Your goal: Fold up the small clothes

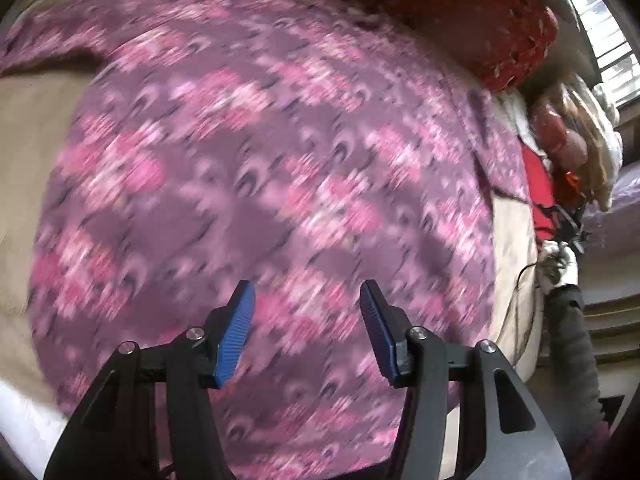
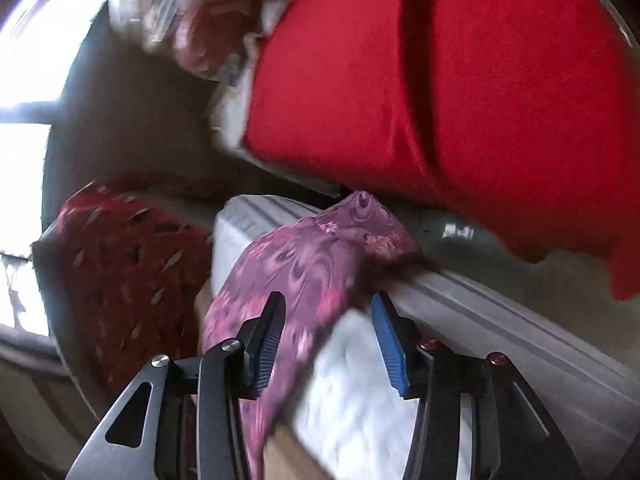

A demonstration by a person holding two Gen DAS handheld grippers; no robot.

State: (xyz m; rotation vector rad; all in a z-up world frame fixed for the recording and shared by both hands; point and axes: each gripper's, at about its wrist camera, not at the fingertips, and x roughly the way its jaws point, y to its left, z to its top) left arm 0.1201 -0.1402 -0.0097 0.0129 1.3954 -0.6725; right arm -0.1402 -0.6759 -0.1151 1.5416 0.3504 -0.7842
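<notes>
In the left wrist view, the left gripper [image 1: 307,300] hangs with its blue pads spread wide and nothing between them, above a purple-and-pink patterned garment [image 1: 256,168] that lies spread over a beige sheet [image 1: 28,168]. The cloth fills most of the picture and is blurred. At the far edge sits a dark red cushion with pale flecks [image 1: 472,20]; to the right are a red cloth [image 1: 538,196] and a heap of mixed clothes [image 1: 576,132].

In the right wrist view, the right gripper [image 2: 328,320] is also spread. A corner of the same garment [image 2: 304,268] lies in the gap close to the left pad, draped over a white mattress edge [image 2: 352,392], but the pads do not pinch it. The red cloth [image 2: 460,100] fills the far right, the flecked cushion [image 2: 120,264] the left.

The step appears to be reaching for corners before a fold. Next, the right gripper would need to press together on that corner while the left drops to an edge of the spread cloth.
</notes>
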